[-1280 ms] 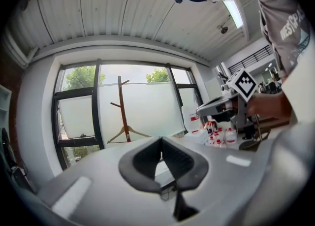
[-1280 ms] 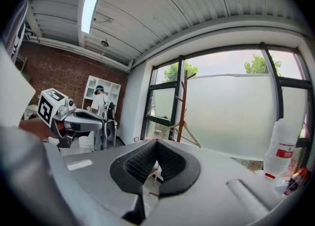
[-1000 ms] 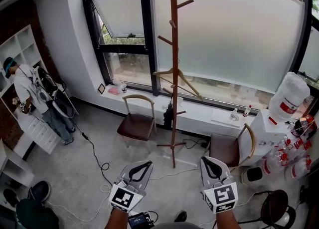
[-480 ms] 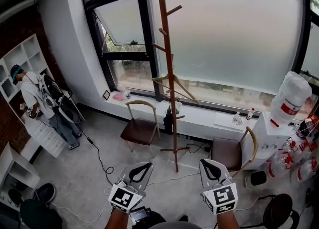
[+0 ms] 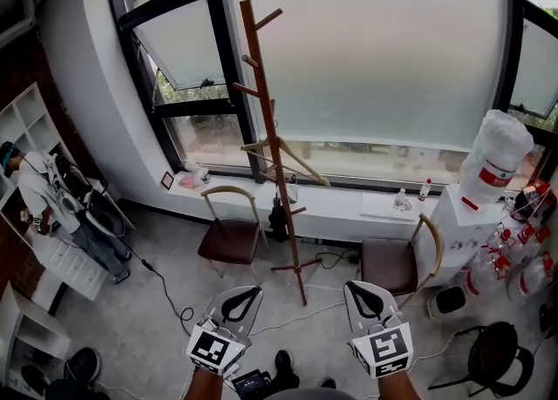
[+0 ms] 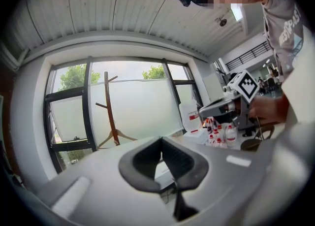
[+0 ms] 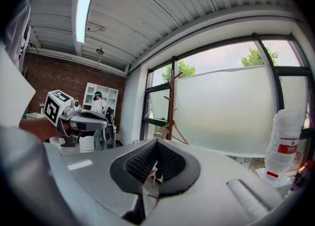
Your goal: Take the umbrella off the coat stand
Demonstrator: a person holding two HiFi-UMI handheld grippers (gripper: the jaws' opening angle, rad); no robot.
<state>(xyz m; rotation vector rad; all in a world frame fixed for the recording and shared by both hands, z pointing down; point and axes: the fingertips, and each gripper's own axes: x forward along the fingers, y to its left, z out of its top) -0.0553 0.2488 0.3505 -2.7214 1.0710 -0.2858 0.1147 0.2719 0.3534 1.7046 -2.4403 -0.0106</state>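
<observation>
A tall wooden coat stand [image 5: 272,154] rises in front of the frosted window, with a wooden hanger [image 5: 288,152] on one peg. A dark folded umbrella [image 5: 277,218] hangs low on it, above the window sill. Both grippers are held level low in the head view, well short of the stand. My left gripper [image 5: 248,292] is shut with nothing in it, and my right gripper [image 5: 355,287] is also shut and empty. The stand [image 6: 110,112] shows far off beyond the closed jaws in the left gripper view, and likewise the stand [image 7: 172,109] in the right gripper view.
A brown chair [image 5: 228,234] stands left of the stand's foot and another chair [image 5: 397,261] to its right. A water dispenser [image 5: 475,215] with several bottles is at the right, with a black stool [image 5: 493,355] nearby. A person [image 5: 52,206] stands by white shelves at the left. Cables [image 5: 170,294] lie on the floor.
The stand has shifted left in the head view and looks somewhat nearer. Both grippers have moved forward toward it, still shut.
</observation>
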